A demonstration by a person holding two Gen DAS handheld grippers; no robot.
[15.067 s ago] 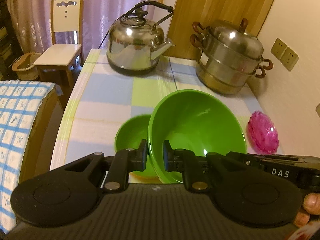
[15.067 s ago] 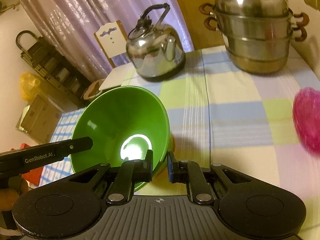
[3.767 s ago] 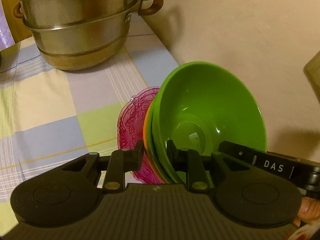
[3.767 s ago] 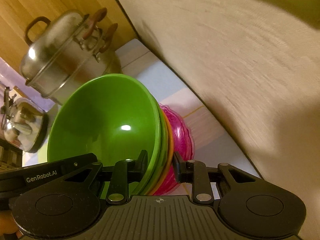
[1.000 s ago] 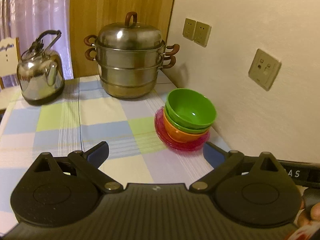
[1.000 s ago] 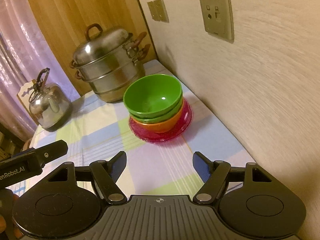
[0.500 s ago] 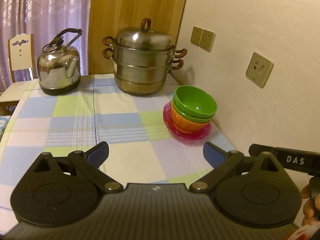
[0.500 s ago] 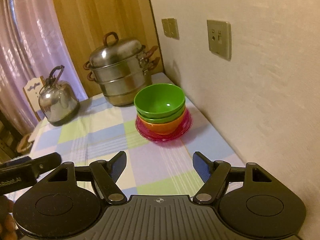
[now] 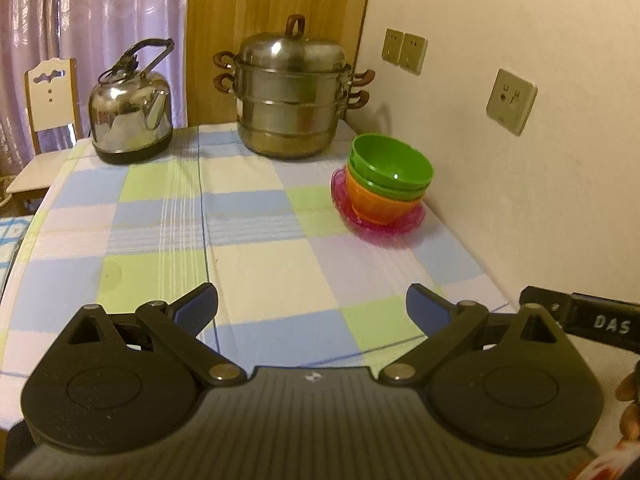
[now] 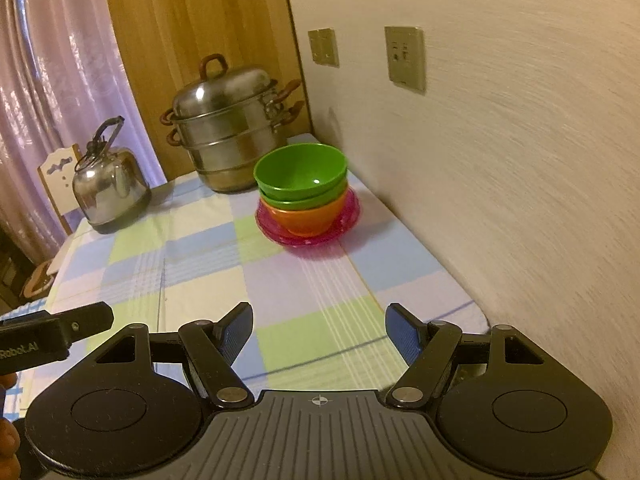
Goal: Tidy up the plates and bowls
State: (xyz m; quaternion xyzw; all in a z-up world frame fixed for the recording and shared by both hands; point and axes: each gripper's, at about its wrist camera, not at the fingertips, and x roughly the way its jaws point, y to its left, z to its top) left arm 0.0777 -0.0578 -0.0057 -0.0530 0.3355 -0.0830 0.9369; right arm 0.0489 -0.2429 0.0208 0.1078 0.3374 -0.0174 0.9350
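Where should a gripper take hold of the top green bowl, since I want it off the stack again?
Pinch the top green bowl at its rim, one finger inside. Come from the table side: the wall stands close on the other.

A pink plate (image 9: 380, 220) lies flat just in front of the steel steamer pot (image 9: 290, 88). On it stands an orange bowl (image 9: 376, 204), upright, with two green bowls (image 9: 390, 162) nested inside, one within the other, mouths up.
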